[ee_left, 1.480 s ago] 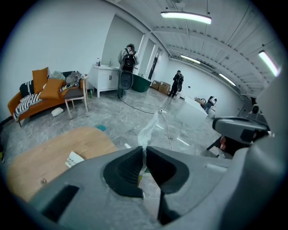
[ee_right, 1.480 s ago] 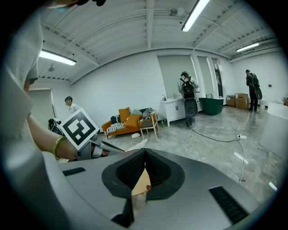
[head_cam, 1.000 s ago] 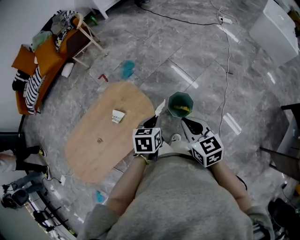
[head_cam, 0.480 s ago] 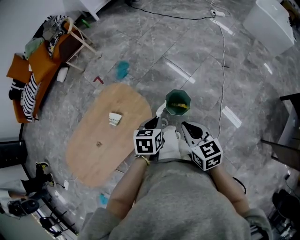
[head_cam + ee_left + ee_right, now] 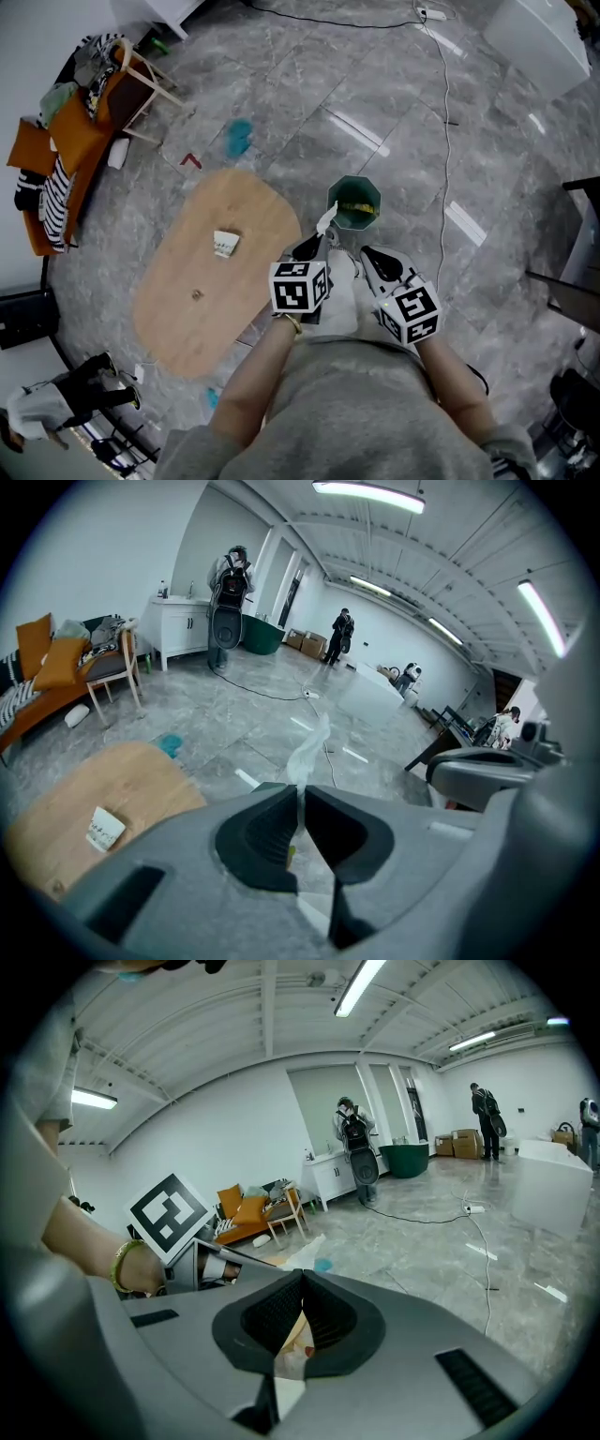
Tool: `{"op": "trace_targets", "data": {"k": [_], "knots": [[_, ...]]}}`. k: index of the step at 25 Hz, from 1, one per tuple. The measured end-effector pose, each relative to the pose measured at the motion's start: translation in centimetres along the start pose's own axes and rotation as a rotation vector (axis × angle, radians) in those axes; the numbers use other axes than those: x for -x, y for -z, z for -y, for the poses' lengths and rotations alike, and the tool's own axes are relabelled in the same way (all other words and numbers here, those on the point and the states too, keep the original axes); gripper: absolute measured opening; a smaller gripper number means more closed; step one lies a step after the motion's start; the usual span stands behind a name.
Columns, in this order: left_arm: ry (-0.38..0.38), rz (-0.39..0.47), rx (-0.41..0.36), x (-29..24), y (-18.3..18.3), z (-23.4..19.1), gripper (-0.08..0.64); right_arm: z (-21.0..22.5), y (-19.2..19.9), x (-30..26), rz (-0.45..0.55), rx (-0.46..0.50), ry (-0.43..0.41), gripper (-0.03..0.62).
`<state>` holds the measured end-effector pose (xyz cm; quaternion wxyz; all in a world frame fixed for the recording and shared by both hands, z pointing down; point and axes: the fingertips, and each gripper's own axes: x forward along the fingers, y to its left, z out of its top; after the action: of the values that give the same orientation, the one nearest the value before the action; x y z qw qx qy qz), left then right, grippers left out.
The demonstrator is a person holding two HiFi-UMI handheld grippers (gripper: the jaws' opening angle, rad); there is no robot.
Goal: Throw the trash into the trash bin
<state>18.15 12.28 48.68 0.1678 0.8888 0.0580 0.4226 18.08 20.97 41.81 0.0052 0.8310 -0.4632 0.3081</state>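
The trash bin (image 5: pixel 377 201) stood just ahead of the left gripper (image 5: pixel 317 242), which pinched a white wrapper (image 5: pixel 324 221) pointing toward it. The right gripper (image 5: pixel 371 255), slightly farther back, clamped a printed scrap (image 5: pixel 291 1344).

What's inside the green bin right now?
The green bin holds something yellow. Its near left corner is covered by the white wrapper in the left gripper.

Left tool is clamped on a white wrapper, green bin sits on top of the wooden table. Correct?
One error. The left tool is indeed shut on the white wrapper, but the green bin stands on the floor beside the wooden table, not on top of it. The head view shows this.
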Motion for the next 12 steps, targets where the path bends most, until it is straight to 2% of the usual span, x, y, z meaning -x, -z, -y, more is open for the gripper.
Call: {"op": "trace_targets", "data": {"k": [12], "knots": [[0.052,-0.055,-0.02,-5.8,1.2,-0.5,0.034,3.0,3.2,-2.7,-0.033,-0.08,0.058,0.009]]}}
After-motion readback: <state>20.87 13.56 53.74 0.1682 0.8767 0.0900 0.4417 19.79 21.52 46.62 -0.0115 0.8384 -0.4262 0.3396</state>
